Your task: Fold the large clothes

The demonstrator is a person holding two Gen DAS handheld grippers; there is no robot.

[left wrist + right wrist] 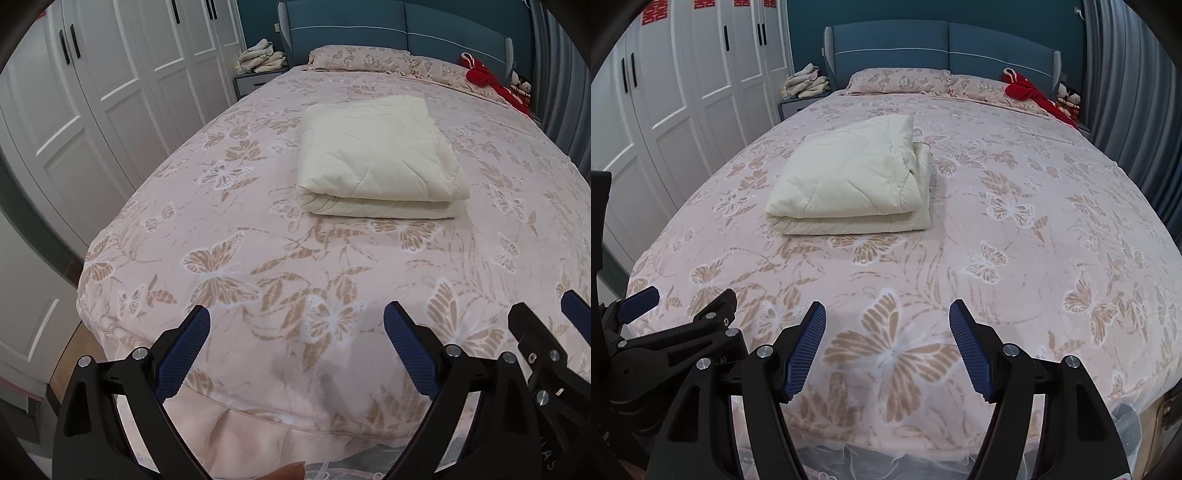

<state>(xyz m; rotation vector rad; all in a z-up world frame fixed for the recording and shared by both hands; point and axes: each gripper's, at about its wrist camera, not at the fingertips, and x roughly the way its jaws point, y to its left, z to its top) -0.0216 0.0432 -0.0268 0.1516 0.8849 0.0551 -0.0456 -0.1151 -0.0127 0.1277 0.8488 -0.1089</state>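
Note:
A cream quilted blanket [376,158] lies folded into a thick rectangle in the middle of the bed; it also shows in the right wrist view [853,184]. My left gripper [297,350] is open and empty above the foot of the bed, well short of the blanket. My right gripper [888,343] is open and empty too, beside the left one. In the left wrist view the right gripper [546,325] shows at the right edge. In the right wrist view the left gripper [679,306] shows at the lower left.
The bed [258,258] has a pink bedspread with butterflies, two pillows [897,79] and a blue headboard [942,48]. Red clothing [1030,92] lies at the far right by the pillows. White wardrobes [92,92] stand on the left, grey curtains [1134,92] on the right. A nightstand bears folded cloth [262,59].

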